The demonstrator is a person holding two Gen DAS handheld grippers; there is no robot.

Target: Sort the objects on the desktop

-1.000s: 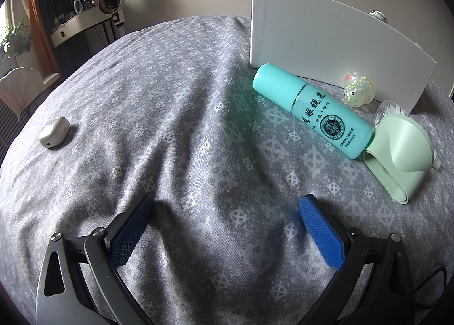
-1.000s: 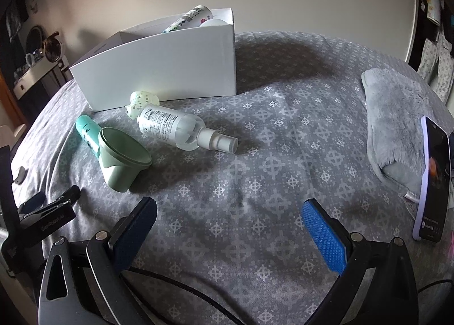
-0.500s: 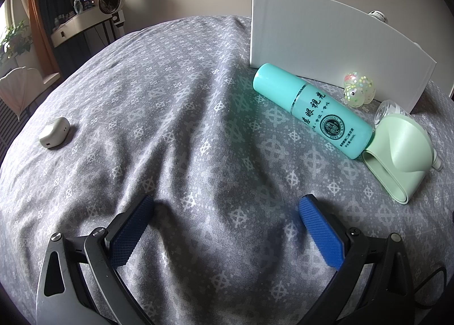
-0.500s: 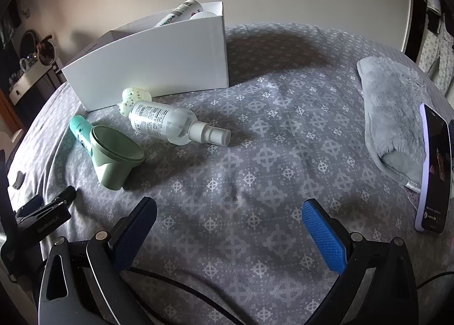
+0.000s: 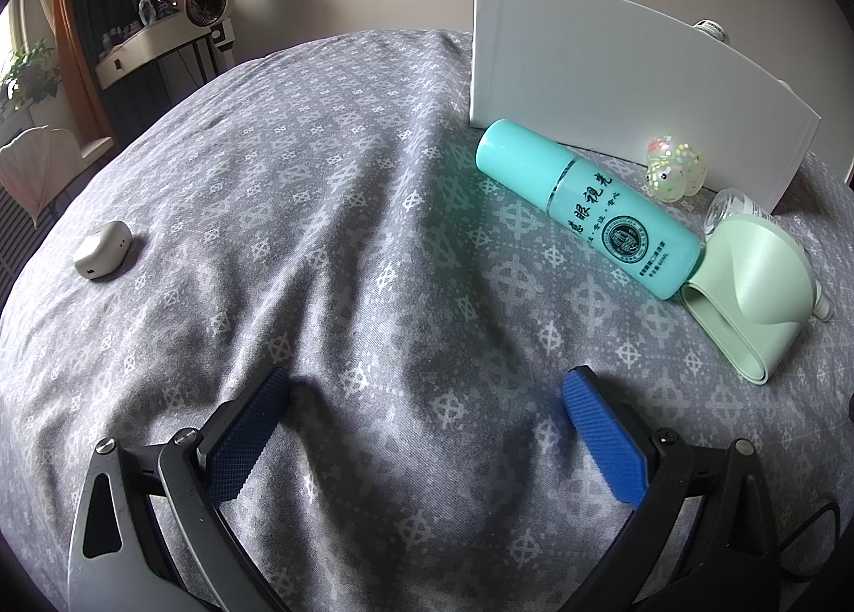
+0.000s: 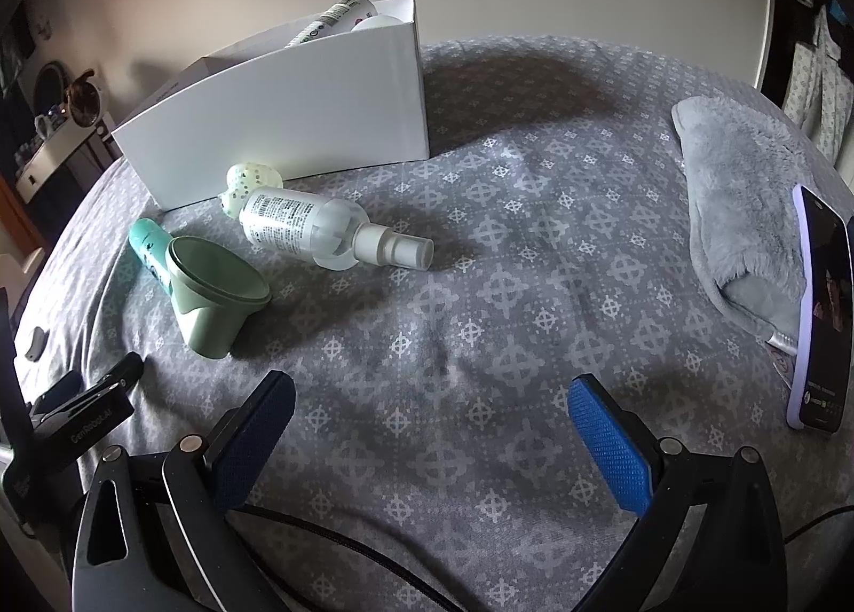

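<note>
A white box (image 6: 299, 115) stands on the grey patterned cloth, also in the left wrist view (image 5: 614, 72), with a tube (image 6: 331, 19) leaning inside. In front of it lie a teal bottle (image 5: 582, 206), a green cup on its side (image 6: 213, 286), a clear spray bottle (image 6: 325, 233) and a small speckled toy (image 5: 675, 169). My left gripper (image 5: 421, 430) is open and empty, short of the teal bottle. My right gripper (image 6: 427, 436) is open and empty, short of the spray bottle.
A small white earbud case (image 5: 101, 257) lies at the left. A grey fluffy cloth (image 6: 742, 206) and a phone (image 6: 819, 313) lie at the right. The left gripper's body (image 6: 74, 420) shows at the right wrist view's left edge. A wall stands behind the box.
The right gripper has moved forward and a little right, so the objects and box look nearer. The left gripper has not moved.
</note>
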